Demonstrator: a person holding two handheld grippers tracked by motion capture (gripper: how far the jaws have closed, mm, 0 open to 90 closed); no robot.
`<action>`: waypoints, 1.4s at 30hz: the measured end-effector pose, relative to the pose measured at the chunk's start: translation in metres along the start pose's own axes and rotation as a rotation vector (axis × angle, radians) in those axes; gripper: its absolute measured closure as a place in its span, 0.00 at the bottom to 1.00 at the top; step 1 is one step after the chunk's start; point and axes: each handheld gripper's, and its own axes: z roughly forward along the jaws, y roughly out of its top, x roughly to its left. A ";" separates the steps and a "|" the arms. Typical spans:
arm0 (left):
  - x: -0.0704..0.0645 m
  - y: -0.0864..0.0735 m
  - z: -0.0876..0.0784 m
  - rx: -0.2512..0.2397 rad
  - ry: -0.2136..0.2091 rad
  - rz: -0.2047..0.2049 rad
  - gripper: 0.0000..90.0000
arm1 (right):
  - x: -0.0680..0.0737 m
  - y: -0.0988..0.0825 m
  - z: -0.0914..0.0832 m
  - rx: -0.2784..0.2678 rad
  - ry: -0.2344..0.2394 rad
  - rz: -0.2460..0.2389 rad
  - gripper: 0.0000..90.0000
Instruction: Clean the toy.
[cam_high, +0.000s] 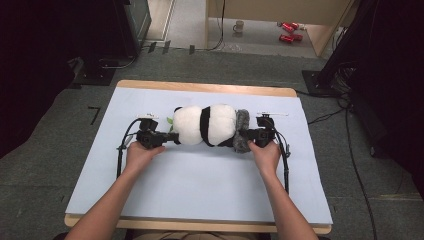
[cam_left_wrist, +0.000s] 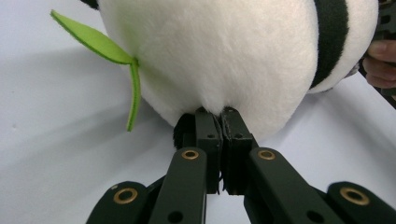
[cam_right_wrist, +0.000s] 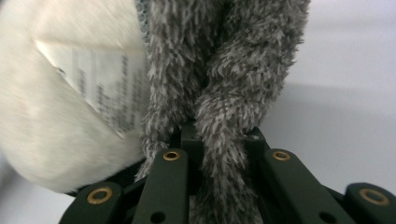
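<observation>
Left gripper (cam_high: 172, 139) pinches the panda toy's (cam_high: 205, 125) white end at nine o'clock; the right gripper (cam_high: 243, 135) clamps its grey fuzzy part (cam_right_wrist: 224, 93) at three o'clock, mid-table (cam_high: 200, 170). Judged step: carrying or setting it down, so both hands should move together before letting go.

Left gripper (cam_high: 172, 138) and right gripper (cam_high: 243, 134): matte black bodies, each with a white-tipped top bracket and a black looping cable. Linkage arms carry brass-ringed pivot pins. Forearms are bare; no sleeves worn.
</observation>
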 end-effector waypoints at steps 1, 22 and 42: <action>0.000 0.000 0.000 0.000 0.001 0.001 0.98 | -0.002 -0.001 0.002 0.011 0.002 0.003 0.87; -0.002 0.003 -0.001 -0.008 0.006 0.018 0.97 | -0.004 0.017 -0.065 -0.147 0.025 0.019 0.87; -0.002 -0.002 -0.002 0.000 0.006 0.013 0.97 | 0.019 0.023 -0.028 -0.088 0.028 -0.071 0.86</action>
